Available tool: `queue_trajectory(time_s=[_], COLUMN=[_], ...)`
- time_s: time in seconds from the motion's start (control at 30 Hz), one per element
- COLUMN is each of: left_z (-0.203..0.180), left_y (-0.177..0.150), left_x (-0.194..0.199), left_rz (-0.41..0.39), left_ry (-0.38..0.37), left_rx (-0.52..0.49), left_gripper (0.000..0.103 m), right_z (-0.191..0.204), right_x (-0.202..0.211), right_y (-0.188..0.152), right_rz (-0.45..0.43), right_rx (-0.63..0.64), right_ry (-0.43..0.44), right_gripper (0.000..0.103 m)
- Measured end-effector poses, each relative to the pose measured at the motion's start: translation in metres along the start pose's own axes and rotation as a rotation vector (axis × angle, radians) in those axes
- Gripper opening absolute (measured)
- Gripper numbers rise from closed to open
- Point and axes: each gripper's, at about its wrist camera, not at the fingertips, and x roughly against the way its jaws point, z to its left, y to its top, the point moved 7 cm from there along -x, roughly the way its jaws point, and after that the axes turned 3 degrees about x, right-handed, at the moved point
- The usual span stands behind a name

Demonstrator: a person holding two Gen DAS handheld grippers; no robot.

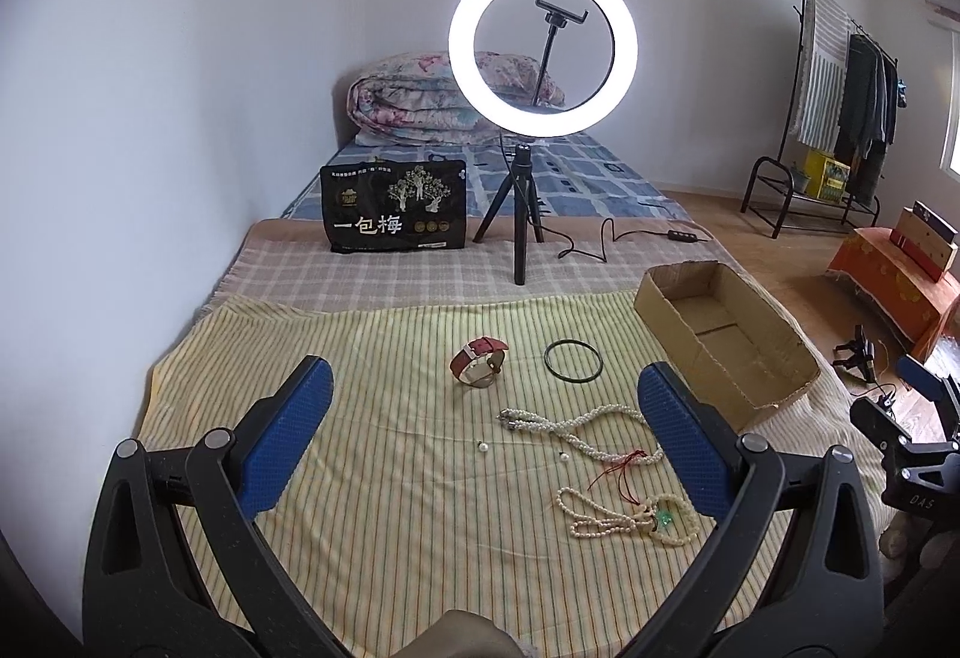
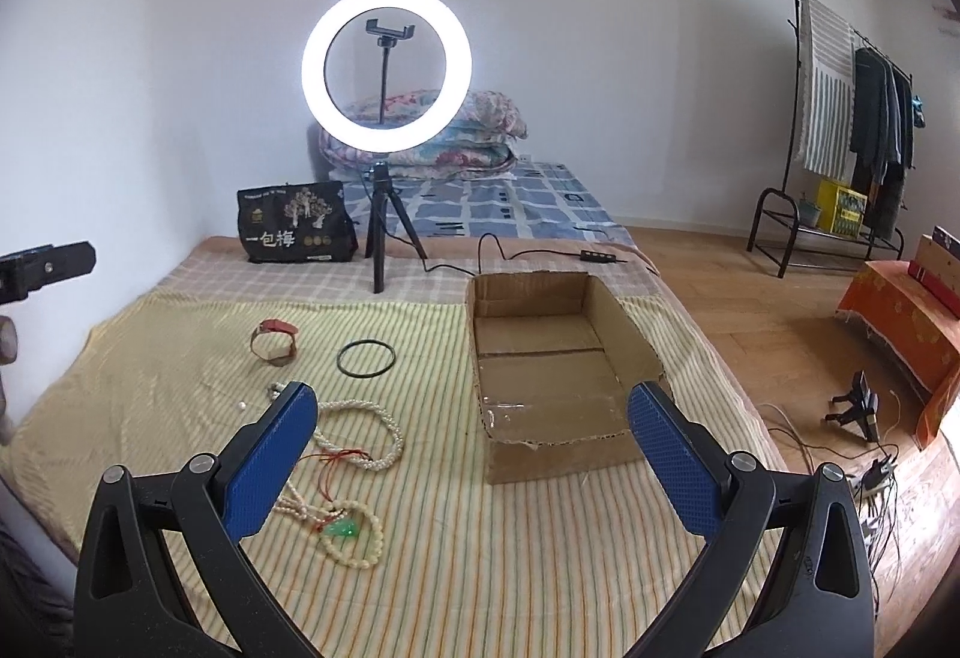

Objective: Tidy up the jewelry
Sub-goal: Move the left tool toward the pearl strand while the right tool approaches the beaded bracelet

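Note:
On the yellow striped cloth [image 1: 360, 508] lie a red-strap watch [image 1: 478, 361], a black bangle [image 1: 573, 361], a twisted pearl necklace [image 1: 576, 427], a bead necklace with a green pendant [image 1: 636, 520] and two loose pearls [image 1: 482, 446]. An open, empty cardboard box [image 1: 720, 334] stands to the right. My left gripper [image 1: 486, 388] is open and empty above the jewelry. My right gripper [image 2: 471, 412] is open and empty, in front of the box [image 2: 552, 358], with the bead necklace [image 2: 348, 532], pearl necklace [image 2: 366, 436], bangle [image 2: 366, 358] and watch [image 2: 275, 340] to its left.
A lit ring light on a tripod [image 1: 521, 214] with its cable, and a black printed bag [image 1: 393, 208], stand behind the cloth. A folded quilt [image 1: 420, 99] lies at the far end. A clothes rack [image 2: 840, 147], orange-covered furniture [image 2: 900, 322] and floor cables [image 2: 870, 472] are to the right.

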Motion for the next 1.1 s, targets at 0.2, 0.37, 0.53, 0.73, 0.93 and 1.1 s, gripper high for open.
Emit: queue_trajectory(time_s=[0.2,0.37,0.53,0.73,0.93,1.1], left_z=[0.012,0.008,0.009,0.001,-0.005,-0.008], left_y=[0.003,-0.007,-0.039,-0.061,-0.078,-0.093], left_x=[-0.018,-0.037,-0.061,-0.070,-0.084,-0.098], left_rz=[0.048,0.118,0.254,0.320,0.408,0.469], left_ry=[-0.037,-0.086,-0.127,-0.160,-0.196,-0.203], left_rx=[0.031,0.016,0.053,0.039,0.075,0.094], left_gripper=[0.101,0.098,0.077,0.070,0.065,0.061], right_z=[0.000,0.000,0.009,0.020,0.030,0.037], right_x=[-0.016,-0.024,-0.032,-0.040,-0.055,-0.067], right_y=[-0.013,-0.025,-0.044,-0.063,-0.083,-0.098], right_rz=[0.078,0.144,0.214,0.290,0.382,0.455], right_rx=[0.031,0.045,0.085,0.086,0.094,0.096], right_ry=[0.041,0.066,0.092,0.163,0.213,0.243], right_gripper=[0.103,0.103,0.103,0.097,0.082,0.071])
